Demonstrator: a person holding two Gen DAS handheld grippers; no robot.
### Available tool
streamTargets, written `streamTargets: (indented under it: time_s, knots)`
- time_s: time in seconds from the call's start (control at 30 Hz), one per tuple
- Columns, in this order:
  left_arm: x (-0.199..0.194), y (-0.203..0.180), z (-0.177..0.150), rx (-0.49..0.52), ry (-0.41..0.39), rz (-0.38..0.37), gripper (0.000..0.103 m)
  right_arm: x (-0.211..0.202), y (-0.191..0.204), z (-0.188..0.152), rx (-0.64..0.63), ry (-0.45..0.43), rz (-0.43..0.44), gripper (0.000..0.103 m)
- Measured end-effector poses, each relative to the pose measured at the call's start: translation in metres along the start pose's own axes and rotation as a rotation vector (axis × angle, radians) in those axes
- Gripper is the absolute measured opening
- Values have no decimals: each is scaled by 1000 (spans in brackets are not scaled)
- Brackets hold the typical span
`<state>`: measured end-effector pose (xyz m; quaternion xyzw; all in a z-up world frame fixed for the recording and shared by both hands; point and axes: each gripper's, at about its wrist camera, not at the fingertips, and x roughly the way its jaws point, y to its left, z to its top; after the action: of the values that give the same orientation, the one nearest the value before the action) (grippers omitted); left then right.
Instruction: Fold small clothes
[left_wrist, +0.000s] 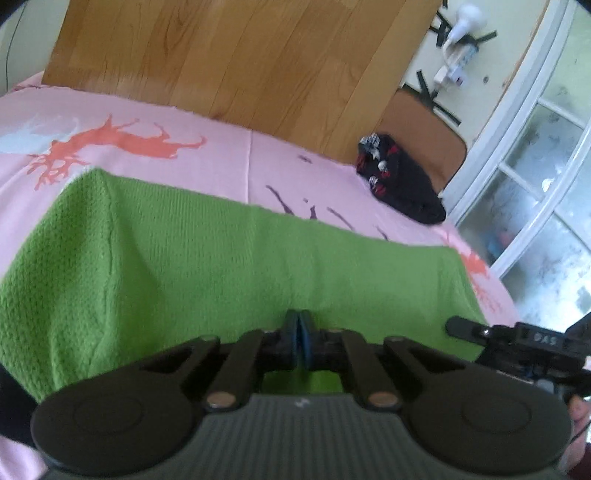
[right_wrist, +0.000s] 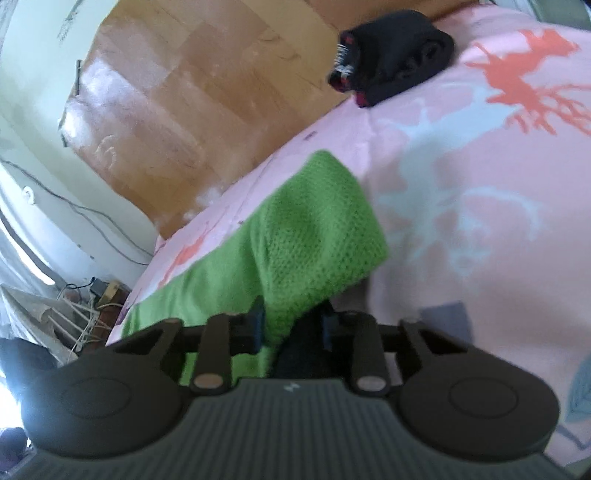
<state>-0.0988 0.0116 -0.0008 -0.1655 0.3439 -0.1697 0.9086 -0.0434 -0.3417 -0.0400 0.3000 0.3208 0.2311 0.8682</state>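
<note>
A green fleece cloth (left_wrist: 221, 251) lies spread across the pink patterned bed sheet (left_wrist: 229, 147). My left gripper (left_wrist: 299, 332) sits at the cloth's near edge with its blue pads pressed together, pinching the fabric, which also shows beneath the fingers. My right gripper's finger (left_wrist: 461, 326) reaches onto the cloth's right corner. In the right wrist view, the green cloth (right_wrist: 314, 229) rises in a raised fold off the sheet (right_wrist: 461, 221) and runs down between the jaws of my right gripper (right_wrist: 291, 326), which is shut on it.
A folded black garment with red and white print (left_wrist: 399, 181) (right_wrist: 391, 55) lies near the bed's far corner. A wooden headboard (left_wrist: 221, 55) stands behind the bed. A brown chair (left_wrist: 424, 136) and a glazed door (left_wrist: 535, 184) are to the right.
</note>
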Motion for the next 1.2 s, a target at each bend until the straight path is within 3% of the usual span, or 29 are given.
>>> streamTargets:
  time_s: [0.17,0.27,0.33,0.4,0.5,0.6,0.7,0.8,0.83,0.87,1.0,1.1,1.2]
  knots:
    - [-2,1,2,16,8,6,3,-16,60,17,-165,-58,149,28]
    - [-5,3,2,5,3,-9,3,-6,113,23,-312,-28,221,28]
    - [-18,15,3,-35,-16,-60,8,12,144,20,-379,22,262,29]
    - [-48,32,0,-54,-106,-65,8,36,174,12,-447,86,292,29]
    - [-95,69,-5,-107,-223,25,8,74,209,-8,-546,180,320,29]
    - [-125,106,-7,-190,-269,108,9,119,231,-29,-602,302,315,30]
    - [-141,129,-7,-263,-301,139,17,167,231,-55,-588,447,302,30]
    - [-142,132,1,-259,-309,118,20,159,239,-64,-614,433,354,46]
    - [-140,131,3,-247,-307,110,23,153,241,-65,-623,441,385,59]
    - [-136,127,6,-235,-300,101,26,145,242,-66,-633,442,410,61]
    - [-114,108,24,-179,-281,80,48,104,242,-61,-730,402,443,59]
    - [-107,95,30,-138,-271,92,49,80,229,-41,-733,305,450,59]
    - [-102,92,42,-131,-266,86,49,78,220,-13,-678,187,388,55]
